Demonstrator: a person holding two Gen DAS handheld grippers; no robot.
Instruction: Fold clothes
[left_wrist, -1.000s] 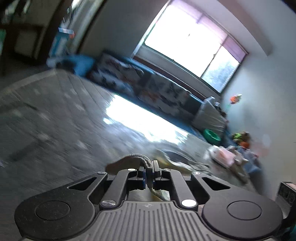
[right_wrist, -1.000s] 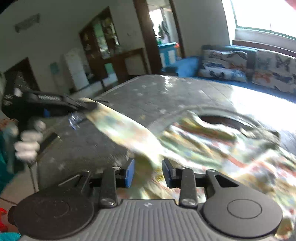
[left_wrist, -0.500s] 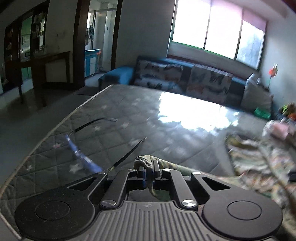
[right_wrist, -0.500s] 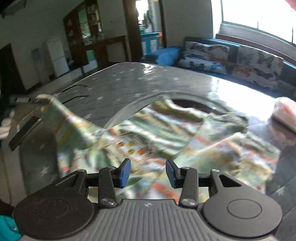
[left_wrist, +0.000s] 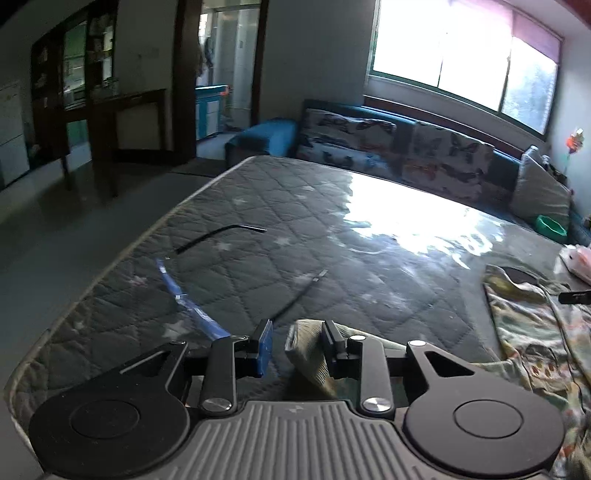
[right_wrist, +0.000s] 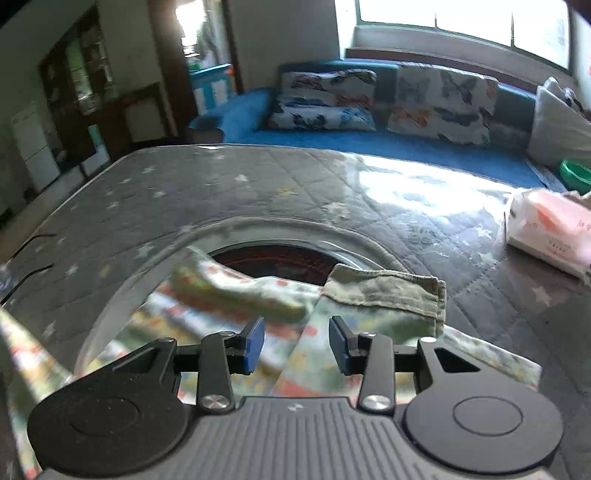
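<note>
Letting go of a sleeve cuff on the quilted mattress

The left gripper is opening, the cuff between its parting jaws, resting against the right pad; best to let it drop flat before withdrawing; the right gripper, jaws closing yet apart with nothing pinched, hovers over the printed garment; only the right view shows the other cuff and the tissue pack.

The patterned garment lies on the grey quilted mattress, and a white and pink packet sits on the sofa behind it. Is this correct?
Not quite. The patterned garment does lie on the grey quilted mattress, but the white and pink packet sits on the mattress too, near its right edge, not on the sofa. The right wrist view shows this.
</note>
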